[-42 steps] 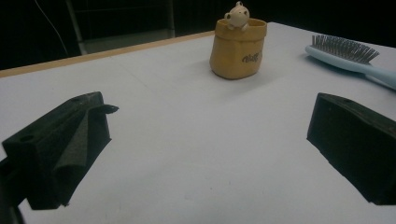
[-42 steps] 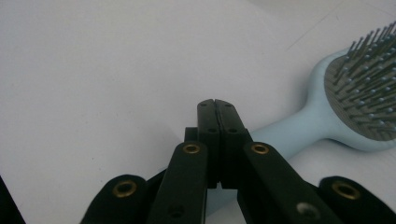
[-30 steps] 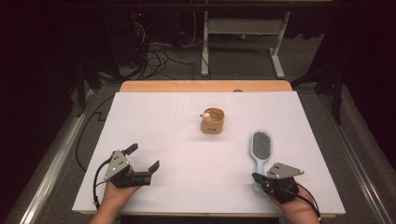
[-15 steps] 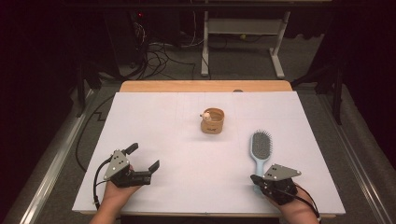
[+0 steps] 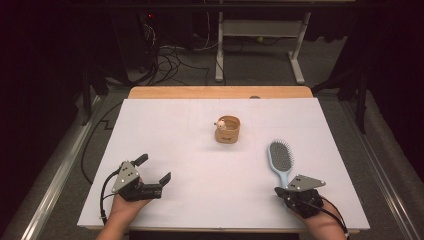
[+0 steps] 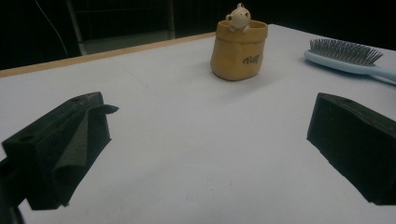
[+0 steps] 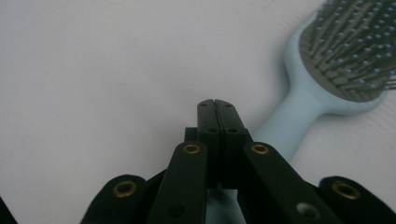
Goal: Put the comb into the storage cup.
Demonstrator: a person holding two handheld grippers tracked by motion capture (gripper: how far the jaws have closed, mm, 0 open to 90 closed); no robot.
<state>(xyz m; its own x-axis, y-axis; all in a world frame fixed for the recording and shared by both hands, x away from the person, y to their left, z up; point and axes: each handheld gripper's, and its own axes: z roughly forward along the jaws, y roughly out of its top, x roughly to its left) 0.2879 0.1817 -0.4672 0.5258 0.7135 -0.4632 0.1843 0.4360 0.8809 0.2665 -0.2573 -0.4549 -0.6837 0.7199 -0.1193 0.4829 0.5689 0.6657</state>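
We find the right tool (image 5: 283, 192), jaws pressed together and empty, lying over the pale blue hairbrush (image 5: 280, 161) handle at the frame's lower right, apparently lining up a grasp, while the left tool (image 5: 152, 169) rests wide open on the white desk (image 5: 165, 125) at lower left

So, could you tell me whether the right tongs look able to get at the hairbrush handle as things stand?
Probably yes: the right tongs sit shut directly over the hairbrush handle; they'd need opening first.

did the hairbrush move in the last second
No. The hairbrush lies at the same spot right of the small tan pot, as before.
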